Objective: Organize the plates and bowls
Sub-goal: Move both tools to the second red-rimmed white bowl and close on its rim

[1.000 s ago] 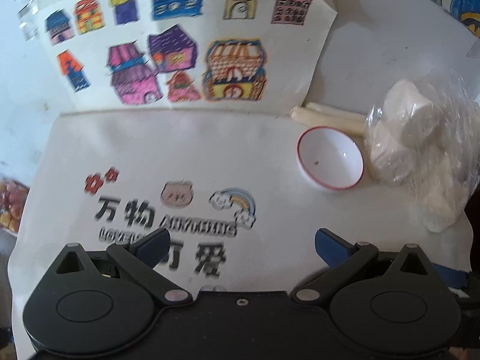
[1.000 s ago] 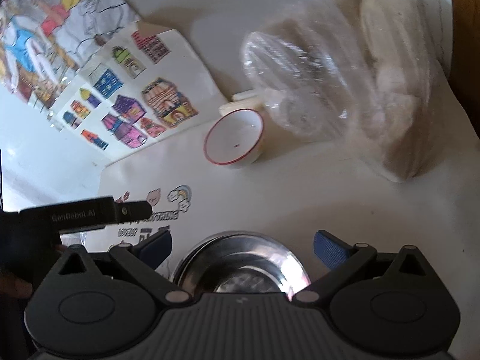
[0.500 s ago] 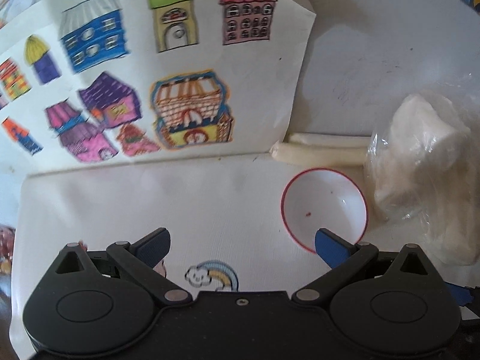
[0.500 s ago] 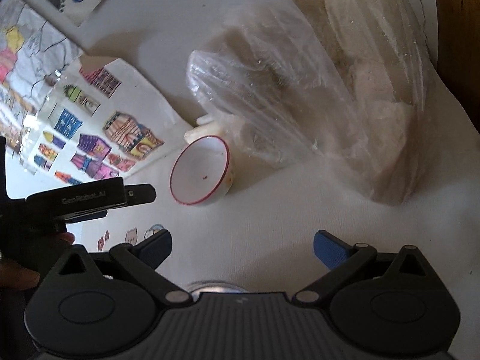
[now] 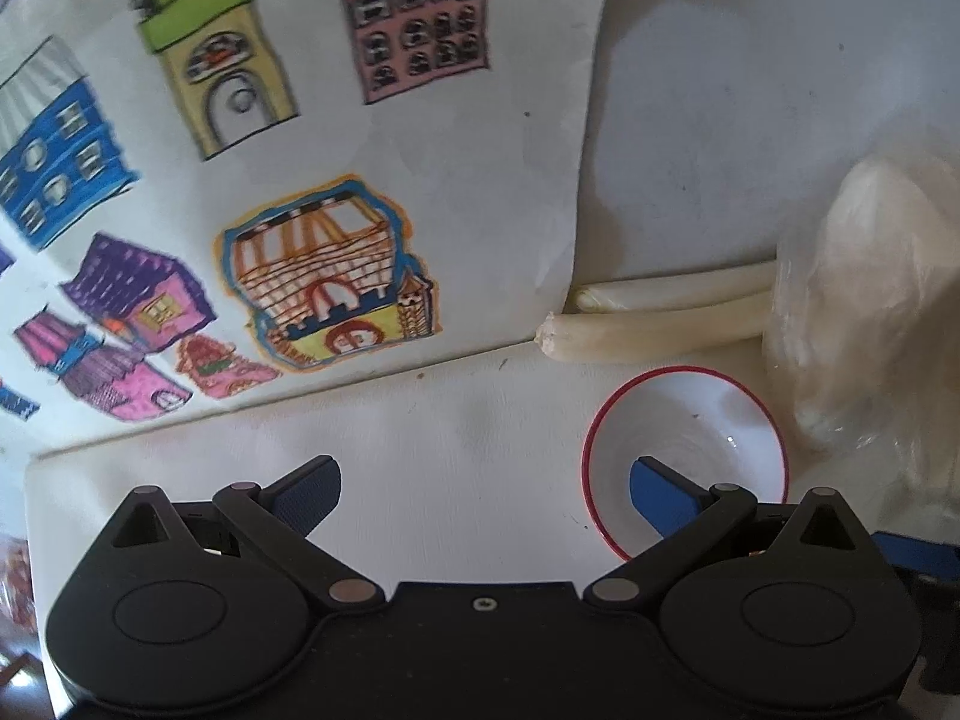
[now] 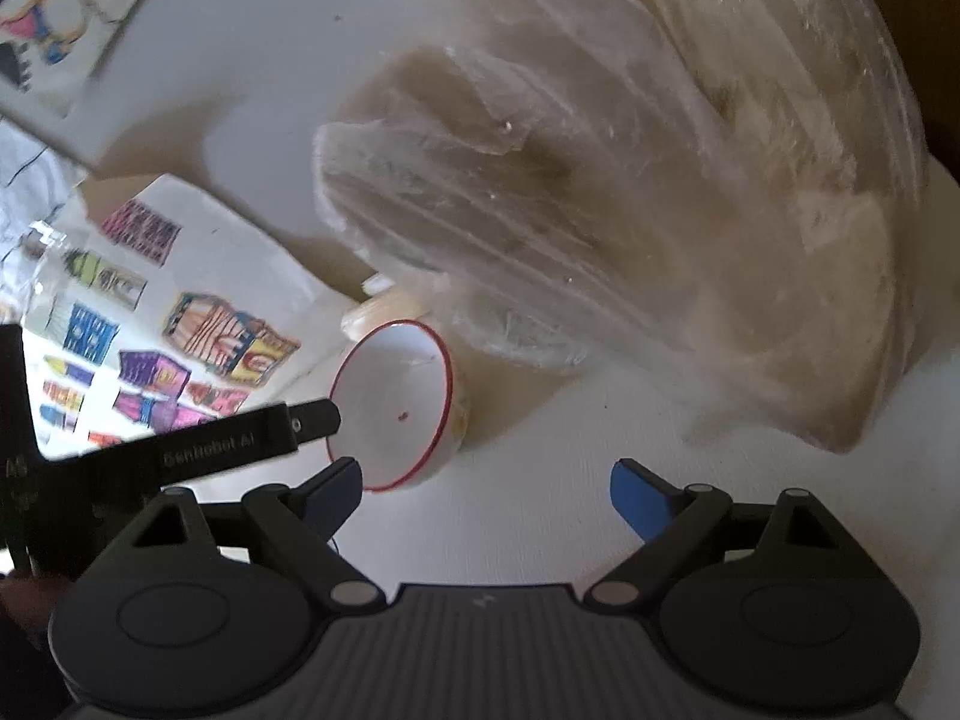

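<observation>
your left gripper (image 5: pixel 483 483) is spread wide, nothing between its blue fingers (image 5: pixel 306 489), and it sits low over the white cloth (image 5: pixel 456 438). the right-hand finger is over the bowl (image 5: pixel 714 420), just inside its near left rim, while the other finger stays outside over bare cloth, so the rim lies between the two. whether the finger touches the bowl, you cannot tell. the bowl is white with a red rim, standing upright on the cloth at the right of your view.

just beyond the bowl lie two pale sticks (image 5: pixel 660 315), side by side, running left to right. the plastic bag (image 5: pixel 870 300) of pale lumps sits right of the bowl, close against it. far left, the sheet of coloured house drawings (image 5: pixel 300 180) lies flat, its near edge meeting the cloth.

your right gripper (image 6: pixel 486 495) is also wide open and holds nothing, low over cloth (image 6: pixel 540 510). from there the bowl (image 6: pixel 390 408) shows to the near left, just past the left finger, with the left gripper (image 6: pixel 240 447) reaching in at its left rim. the bag (image 6: pixel 630 180) fills the far right of that view, and the drawings (image 6: pixel 150 360) sit on the left.
</observation>
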Demonstrator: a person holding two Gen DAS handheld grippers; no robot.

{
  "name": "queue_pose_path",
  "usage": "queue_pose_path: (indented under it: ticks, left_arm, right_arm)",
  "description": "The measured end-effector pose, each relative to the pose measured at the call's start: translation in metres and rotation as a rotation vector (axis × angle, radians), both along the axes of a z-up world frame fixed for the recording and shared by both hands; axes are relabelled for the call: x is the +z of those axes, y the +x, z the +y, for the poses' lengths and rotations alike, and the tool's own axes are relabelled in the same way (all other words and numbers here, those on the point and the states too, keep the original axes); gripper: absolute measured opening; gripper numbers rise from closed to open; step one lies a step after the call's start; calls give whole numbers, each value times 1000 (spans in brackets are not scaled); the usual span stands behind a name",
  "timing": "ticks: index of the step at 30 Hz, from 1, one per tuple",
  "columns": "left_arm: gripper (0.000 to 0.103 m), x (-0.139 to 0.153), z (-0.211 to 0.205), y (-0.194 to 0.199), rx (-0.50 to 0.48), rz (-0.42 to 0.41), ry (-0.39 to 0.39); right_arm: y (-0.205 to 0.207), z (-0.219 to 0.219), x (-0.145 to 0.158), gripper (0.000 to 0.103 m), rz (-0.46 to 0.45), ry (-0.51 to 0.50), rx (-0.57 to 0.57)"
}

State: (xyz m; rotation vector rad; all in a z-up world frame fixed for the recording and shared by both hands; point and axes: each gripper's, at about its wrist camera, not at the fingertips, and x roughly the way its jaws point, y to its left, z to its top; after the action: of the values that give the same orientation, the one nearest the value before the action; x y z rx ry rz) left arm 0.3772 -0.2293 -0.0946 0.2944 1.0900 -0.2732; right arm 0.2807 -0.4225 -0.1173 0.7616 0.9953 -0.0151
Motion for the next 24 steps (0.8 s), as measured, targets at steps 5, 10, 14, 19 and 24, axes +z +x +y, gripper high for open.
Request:
queue_pose_path:
  ticks: [5,10,14,19,24]
  left_arm:
    - [102,-5,-6,1,-42,-1,29]
    - [100,-9,-8,-1,-58,-1,35]
    - [95,-10,-9,-3,-54,2,23]
    - [80,-12,-8,-2,-53,21,6]
    - [49,-16,-6,-1,-24,85,-68]
  right_arm:
    - [9,7,-5,82,15,-13,-6]
    - [17,10,-11,72,29,-16,-16]
    - [22,11,-12,67,24,-18,-23]
    - [29,13,-13,55,23,-11,-28]
    - [31,16,-15,41,28,-7,-16]
